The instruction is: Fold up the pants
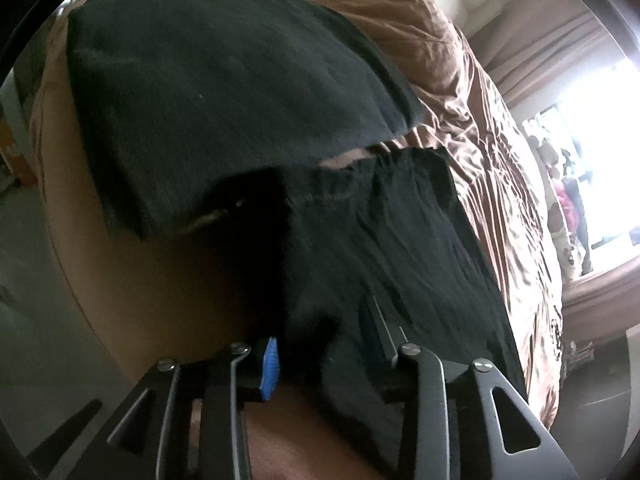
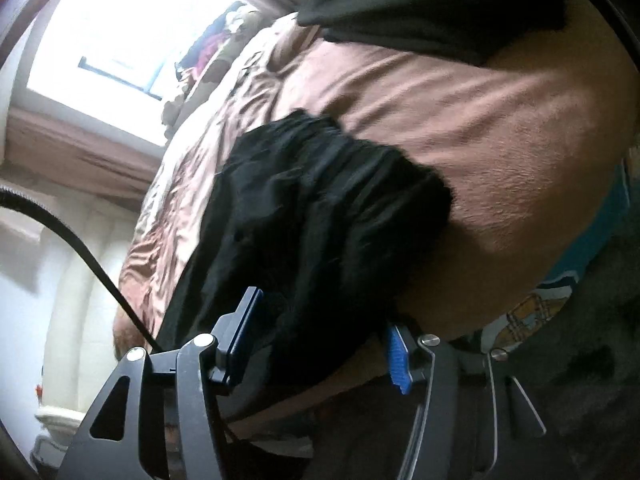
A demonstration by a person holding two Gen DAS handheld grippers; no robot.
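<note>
The black pants (image 1: 380, 240) lie crumpled on a brown bed cover (image 1: 492, 128). My left gripper (image 1: 324, 344) is low over their near end. Its jaws stand apart with black cloth lying loose between the blue pad (image 1: 270, 368) and the other finger. In the right wrist view the same black pants (image 2: 312, 208) run away from my right gripper (image 2: 320, 348). It is also open, with cloth in the gap that neither pad (image 2: 398, 364) presses.
A dark grey folded garment (image 1: 220, 100) lies beyond the pants and shows at the top of the right view (image 2: 440, 0). The brown cover (image 2: 500, 120) fills the bed. A bright window (image 2: 120, 20) and a black cable (image 2: 80, 248) are at the left; patterned fabric (image 2: 532, 312) at the bed's edge.
</note>
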